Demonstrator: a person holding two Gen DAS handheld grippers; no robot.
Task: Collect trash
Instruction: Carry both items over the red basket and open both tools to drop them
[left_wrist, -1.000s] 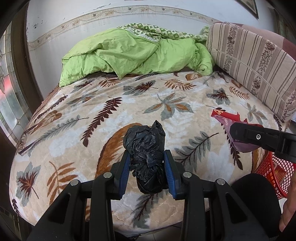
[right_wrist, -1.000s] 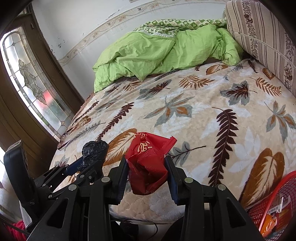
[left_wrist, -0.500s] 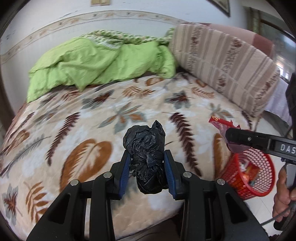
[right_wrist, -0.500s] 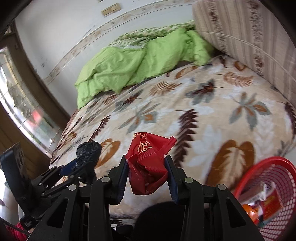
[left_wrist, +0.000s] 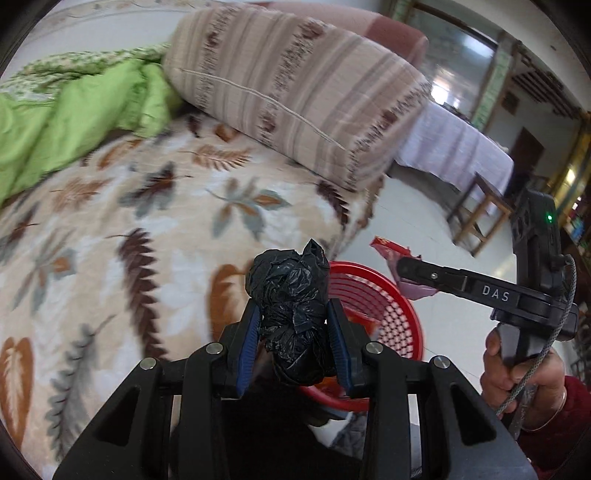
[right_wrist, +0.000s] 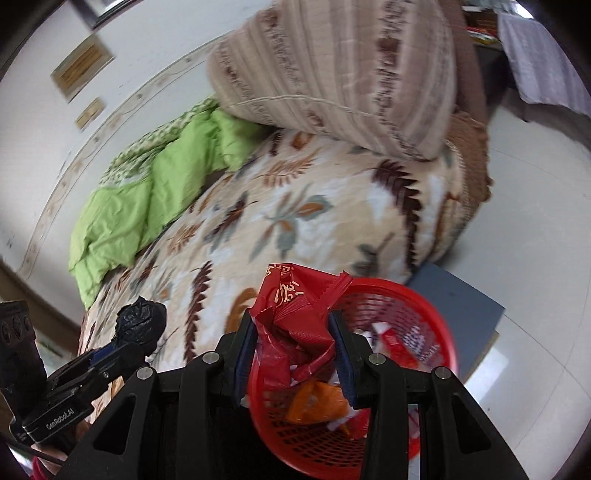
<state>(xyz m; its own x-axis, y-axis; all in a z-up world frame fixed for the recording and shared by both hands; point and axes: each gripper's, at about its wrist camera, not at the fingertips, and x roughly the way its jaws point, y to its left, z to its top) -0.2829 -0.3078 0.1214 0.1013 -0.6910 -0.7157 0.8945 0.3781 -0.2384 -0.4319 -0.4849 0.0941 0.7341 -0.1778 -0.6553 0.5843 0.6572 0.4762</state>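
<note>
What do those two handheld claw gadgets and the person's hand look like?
Both grippers, left and right, are matte black plastic with silver screws and blue finger pads. One reads "DAS", the other "GenRobot.AI". The right hand shows a grey braided cable, a bangle and a dark red sleeve.

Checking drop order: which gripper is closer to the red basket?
Right. The right gripper holds its red wrapper over the red basket; the left gripper sits short of it, bed side.

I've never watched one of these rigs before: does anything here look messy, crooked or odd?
Mostly the bedding: the green quilt lies crumpled at the far end of the leaf-print bed. Otherwise the black bag and red wrapper sit gripped near the red basket.
</note>
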